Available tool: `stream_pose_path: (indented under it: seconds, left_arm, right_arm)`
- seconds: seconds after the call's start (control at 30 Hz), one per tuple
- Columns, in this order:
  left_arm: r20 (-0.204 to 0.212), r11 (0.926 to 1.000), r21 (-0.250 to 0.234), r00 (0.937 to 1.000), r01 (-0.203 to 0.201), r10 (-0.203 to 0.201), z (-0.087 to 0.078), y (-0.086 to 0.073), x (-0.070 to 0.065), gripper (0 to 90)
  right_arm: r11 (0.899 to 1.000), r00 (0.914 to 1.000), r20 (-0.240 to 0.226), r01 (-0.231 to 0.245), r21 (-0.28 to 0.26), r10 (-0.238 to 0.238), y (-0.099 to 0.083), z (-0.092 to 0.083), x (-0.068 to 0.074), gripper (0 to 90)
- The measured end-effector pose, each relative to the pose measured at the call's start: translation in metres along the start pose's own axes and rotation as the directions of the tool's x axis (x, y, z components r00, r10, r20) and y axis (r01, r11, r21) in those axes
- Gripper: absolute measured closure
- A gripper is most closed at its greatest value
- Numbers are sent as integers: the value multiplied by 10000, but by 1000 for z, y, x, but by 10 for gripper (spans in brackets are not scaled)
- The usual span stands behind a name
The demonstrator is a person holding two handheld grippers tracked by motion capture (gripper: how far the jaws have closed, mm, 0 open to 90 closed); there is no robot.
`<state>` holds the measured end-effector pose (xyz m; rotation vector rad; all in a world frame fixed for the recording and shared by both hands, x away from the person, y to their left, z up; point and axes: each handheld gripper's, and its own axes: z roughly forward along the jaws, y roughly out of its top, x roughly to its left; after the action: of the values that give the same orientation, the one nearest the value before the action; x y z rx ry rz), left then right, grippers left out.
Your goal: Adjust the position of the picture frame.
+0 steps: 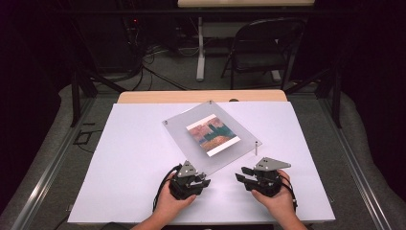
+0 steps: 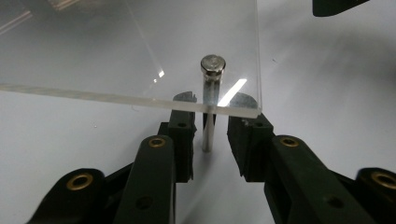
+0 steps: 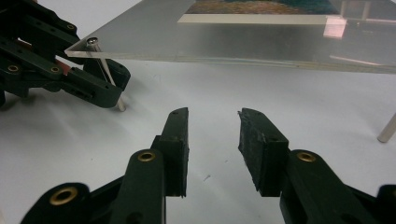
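So my left gripper [image 1: 198, 181] is parked at the near corner of the clear acrylic sheet [image 1: 191, 127], jaws either side of the little metal standoff post [image 2: 208, 133] under that corner. There's a gap on both sides of the post, so no grip on it. The sheet sits raised on its posts over the white table [image 1: 129, 158], with a colourful picture [image 1: 212, 134] under it. My right gripper [image 1: 245, 175] hangs just off to the right, jaws apart with nothing between them.
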<state>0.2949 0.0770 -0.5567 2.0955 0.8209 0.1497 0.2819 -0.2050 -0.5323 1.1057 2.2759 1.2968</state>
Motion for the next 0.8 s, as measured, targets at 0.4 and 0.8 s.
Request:
stream_pose_path:
  seconds: [0.4,0.8]
  left_arm:
    - [148,9997,140,9997,177,-179,5,2,2,818]
    - [220,9994,186,9993,288,-292,5,3,4,850]
  right_arm:
    - [9990,9981,456,-397,-180,405,-3,-6,-14,640]
    - [9969,9943,777,-711,-331,735,-4,-8,-27,649]
